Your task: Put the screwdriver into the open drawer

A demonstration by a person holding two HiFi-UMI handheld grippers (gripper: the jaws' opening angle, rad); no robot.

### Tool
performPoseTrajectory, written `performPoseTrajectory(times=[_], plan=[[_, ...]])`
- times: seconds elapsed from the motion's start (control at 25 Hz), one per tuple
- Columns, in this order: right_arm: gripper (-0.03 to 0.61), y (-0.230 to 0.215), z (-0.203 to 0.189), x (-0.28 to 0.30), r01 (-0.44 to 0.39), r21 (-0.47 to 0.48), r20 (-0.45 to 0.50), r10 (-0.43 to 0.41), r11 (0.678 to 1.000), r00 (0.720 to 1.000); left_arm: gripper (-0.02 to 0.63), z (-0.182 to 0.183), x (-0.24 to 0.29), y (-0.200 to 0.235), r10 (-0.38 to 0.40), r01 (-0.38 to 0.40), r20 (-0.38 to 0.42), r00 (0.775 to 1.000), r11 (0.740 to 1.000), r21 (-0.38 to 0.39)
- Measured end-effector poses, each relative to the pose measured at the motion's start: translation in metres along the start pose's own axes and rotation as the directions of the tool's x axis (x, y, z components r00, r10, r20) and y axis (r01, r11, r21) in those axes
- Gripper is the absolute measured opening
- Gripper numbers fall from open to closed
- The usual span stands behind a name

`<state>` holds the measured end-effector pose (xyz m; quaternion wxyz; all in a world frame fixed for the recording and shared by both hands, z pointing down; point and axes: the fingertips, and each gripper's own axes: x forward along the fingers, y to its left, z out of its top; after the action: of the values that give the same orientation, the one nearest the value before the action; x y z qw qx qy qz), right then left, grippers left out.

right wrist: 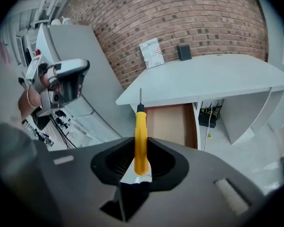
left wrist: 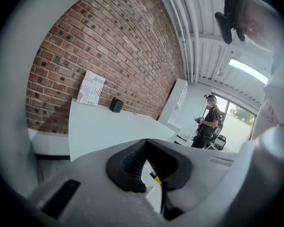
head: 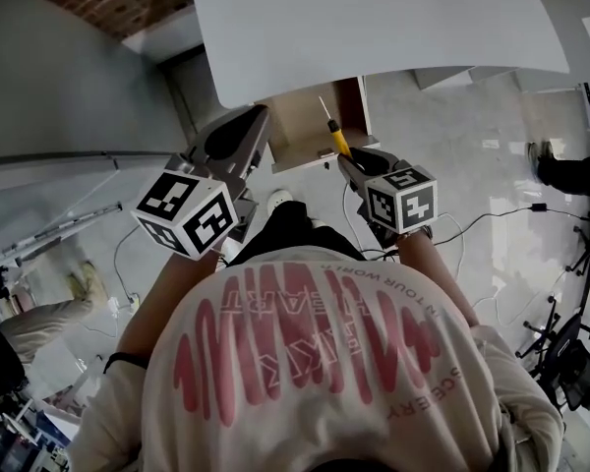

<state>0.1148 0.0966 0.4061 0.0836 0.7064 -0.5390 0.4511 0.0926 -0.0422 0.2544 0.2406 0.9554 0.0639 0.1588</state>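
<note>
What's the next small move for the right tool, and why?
Probably ease the right tool forward and down toward the open brown-lined drawer. It clamps the yellow-handled screwdriver, whose metal tip points at the drawer under the white desk, but the tool looks short of the opening, so releasing now would likely miss.
</note>
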Motion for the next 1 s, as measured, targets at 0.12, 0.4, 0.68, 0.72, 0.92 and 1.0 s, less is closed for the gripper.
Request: performPoseTrajectory(times=[0.12,0.4,0.68,0.72,0.92,1.0], plan=[[0.097,-0.003,-0.019,0.028,-0.009,-0.063,-0.105,0.002,0.998,0.995,0.005,0.006,-0.005,0.02,0.008,-0.007,0.007,1.0,1.0,-0.017],[0.097,-0.022,-0.073,0.075,0.002,-0.014,-0.321,-0.007,1.0,0.947,0.005,0.001,-0.016,0.051,0.039,-0.038,0.009,0.999,0.996,-0.077],[0.097,-0.042,-0.089,0.113,-0.014,-0.128,-0.491,-0.051,0.992,0.869,0.005,-0.014,-0.025,0.081,0.114,-0.111,0.013,0.993,0.983,-0.145],[0.097,-0.045,-0.088,0.115,-0.023,-0.16,-0.51,-0.063,0.987,0.858,0.005,-0.015,-0.025,0.082,0.128,-0.125,0.015,0.992,0.981,-0.149],[0.097,-0.058,-0.077,0.128,-0.103,-0.312,-0.559,-0.095,0.945,0.824,0.005,-0.026,-0.031,0.09,0.227,-0.221,0.015,0.974,0.958,-0.181],[0.097,-0.065,-0.073,0.134,-0.127,-0.361,-0.571,-0.111,0.924,0.813,0.005,-0.023,-0.034,0.093,0.272,-0.257,0.041,0.961,0.941,-0.218]])
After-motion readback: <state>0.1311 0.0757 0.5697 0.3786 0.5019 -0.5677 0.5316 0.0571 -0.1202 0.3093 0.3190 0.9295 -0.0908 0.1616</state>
